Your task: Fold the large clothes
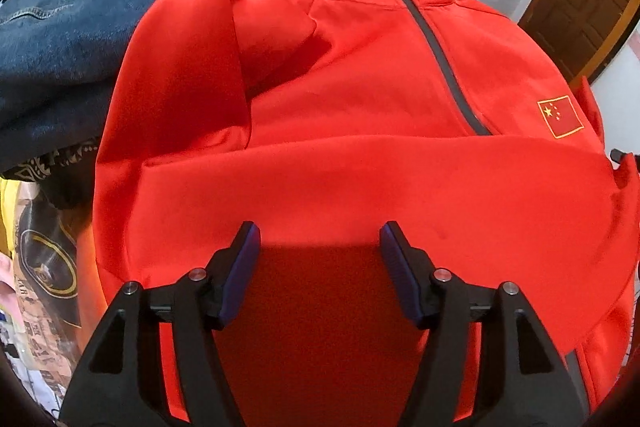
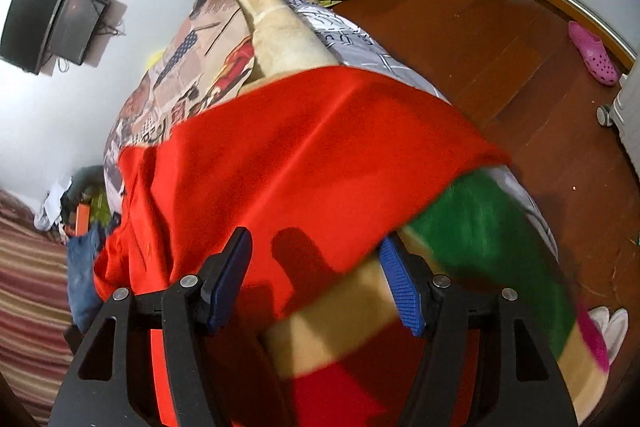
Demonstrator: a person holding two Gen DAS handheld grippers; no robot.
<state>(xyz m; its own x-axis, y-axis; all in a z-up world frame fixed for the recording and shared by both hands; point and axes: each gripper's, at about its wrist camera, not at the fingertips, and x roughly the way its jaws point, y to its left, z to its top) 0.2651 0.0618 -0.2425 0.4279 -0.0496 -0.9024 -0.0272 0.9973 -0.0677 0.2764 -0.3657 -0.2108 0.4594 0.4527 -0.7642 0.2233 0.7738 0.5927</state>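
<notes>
On the bed (image 2: 360,31), the red jacket (image 1: 360,67) lies spread front-up, zip (image 1: 436,55) closed, jeans (image 1: 60,39) at its left. Both tools, left (image 1: 318,239) and right (image 2: 316,247), hover over its fabric, jaws wide, gripping nothing.

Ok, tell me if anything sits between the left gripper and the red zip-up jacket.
Nothing visible does. The left gripper stands open directly over the red zip-up jacket, with only jacket fabric between and ahead of its blue pads. The blue denim garment lies off to the side, clear of the path.
</notes>
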